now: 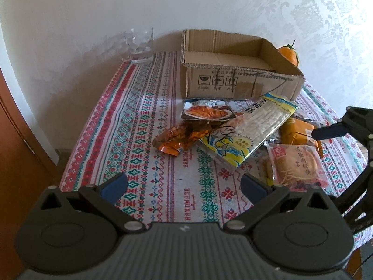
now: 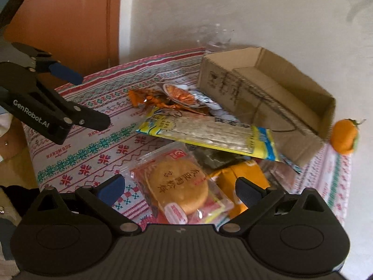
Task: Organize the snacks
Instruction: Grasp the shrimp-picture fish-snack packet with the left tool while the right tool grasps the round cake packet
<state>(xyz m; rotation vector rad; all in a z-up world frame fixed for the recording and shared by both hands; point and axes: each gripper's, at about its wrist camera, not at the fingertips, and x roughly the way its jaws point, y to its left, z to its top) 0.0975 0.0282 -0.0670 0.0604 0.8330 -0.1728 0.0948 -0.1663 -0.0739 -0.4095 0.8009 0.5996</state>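
Hovering with jaws wide and empty, the right gripper (image 2: 179,187) was nearest the round cake packet (image 2: 180,186), directly ahead between its fingers; the left gripper (image 1: 184,184), equally wide, faced bare tablecloth (image 1: 149,126) near the table's front edge.

**Soft daylight, fisheye bend, some blur on the right**

Both views are evenly lit by soft, diffuse light, with no harsh glare. In the left wrist view the cardboard box (image 1: 235,70) throws a faint shadow onto the wall (image 1: 93,23) behind it, and the glasses (image 1: 139,44) cast pale streaks. The foil snack packet (image 1: 179,137) glints. Straight lines bow toward the dark, vignetted corners. The right wrist view is softer, with the box (image 2: 263,95) smeared by motion blur.
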